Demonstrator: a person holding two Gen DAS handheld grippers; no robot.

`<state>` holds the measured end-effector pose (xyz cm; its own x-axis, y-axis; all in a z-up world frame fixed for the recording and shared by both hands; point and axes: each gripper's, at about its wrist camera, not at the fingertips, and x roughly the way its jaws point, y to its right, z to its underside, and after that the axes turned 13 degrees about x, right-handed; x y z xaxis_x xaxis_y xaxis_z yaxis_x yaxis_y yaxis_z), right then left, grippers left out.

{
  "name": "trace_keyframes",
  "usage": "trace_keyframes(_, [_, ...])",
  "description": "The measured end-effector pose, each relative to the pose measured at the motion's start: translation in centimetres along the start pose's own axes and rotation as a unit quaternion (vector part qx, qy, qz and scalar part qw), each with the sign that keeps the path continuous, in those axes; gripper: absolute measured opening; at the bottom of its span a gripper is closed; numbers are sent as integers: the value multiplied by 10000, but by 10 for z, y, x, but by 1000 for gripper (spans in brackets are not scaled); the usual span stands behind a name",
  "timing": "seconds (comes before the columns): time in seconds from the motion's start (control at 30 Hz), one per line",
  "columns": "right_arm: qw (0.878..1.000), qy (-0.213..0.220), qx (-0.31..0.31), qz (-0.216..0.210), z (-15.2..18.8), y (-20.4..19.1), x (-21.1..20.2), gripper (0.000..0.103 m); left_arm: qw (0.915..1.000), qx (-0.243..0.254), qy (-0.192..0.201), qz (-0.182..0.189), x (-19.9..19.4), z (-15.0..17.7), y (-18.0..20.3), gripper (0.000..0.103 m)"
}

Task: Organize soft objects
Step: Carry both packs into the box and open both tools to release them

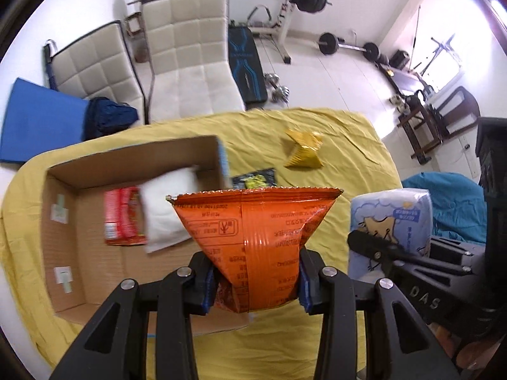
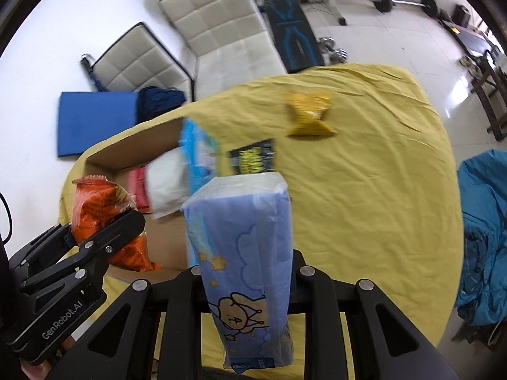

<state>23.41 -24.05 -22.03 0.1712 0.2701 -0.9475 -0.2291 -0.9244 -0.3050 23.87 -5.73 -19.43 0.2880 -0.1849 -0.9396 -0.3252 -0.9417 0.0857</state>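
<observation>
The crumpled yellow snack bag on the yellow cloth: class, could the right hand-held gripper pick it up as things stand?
Probably not yet. The right hand-held gripper is shut on the blue tissue pack, so it is full. Nothing on the yellow cloth blocks the crumpled yellow snack bag.

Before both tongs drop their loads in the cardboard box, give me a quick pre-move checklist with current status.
1. Left tongs gripping orange snack bag: ok, pads pinch it near one end.
2. Right tongs gripping blue tissue pack: ok, shut on it.
3. Cardboard box open, with free floor: ok; red packet and white pack sit at its far end, near floor bare.
4. Loads apart from each other: ok, a gap shows between bag and pack.
5. Items left on the yellow cloth: yellow bag and black packet still outside the box: not ok.
6. Grip firmness: cannot tell.
</observation>
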Motion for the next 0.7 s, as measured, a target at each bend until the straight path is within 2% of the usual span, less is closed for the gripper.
trace_keyframes(0.17, [9993,-78,-325,-138,24,-63,8,24,9995,-235,154,-131,-31,24,-46,36])
trace_keyframes(0.4, [9971,-165,-709,-221,53,-142,28,24,9977,-493,189,-431,-45,56,-104,36])
trace_keyframes(0.5, [9964,-191,-795,-201,63,-166,39,24,9967,-601,151,-520,-46,68,-126,36])
trace_keyframes(0.7, [9958,-278,-867,-114,75,-191,74,24,9955,-710,-24,-633,-29,88,-162,36])
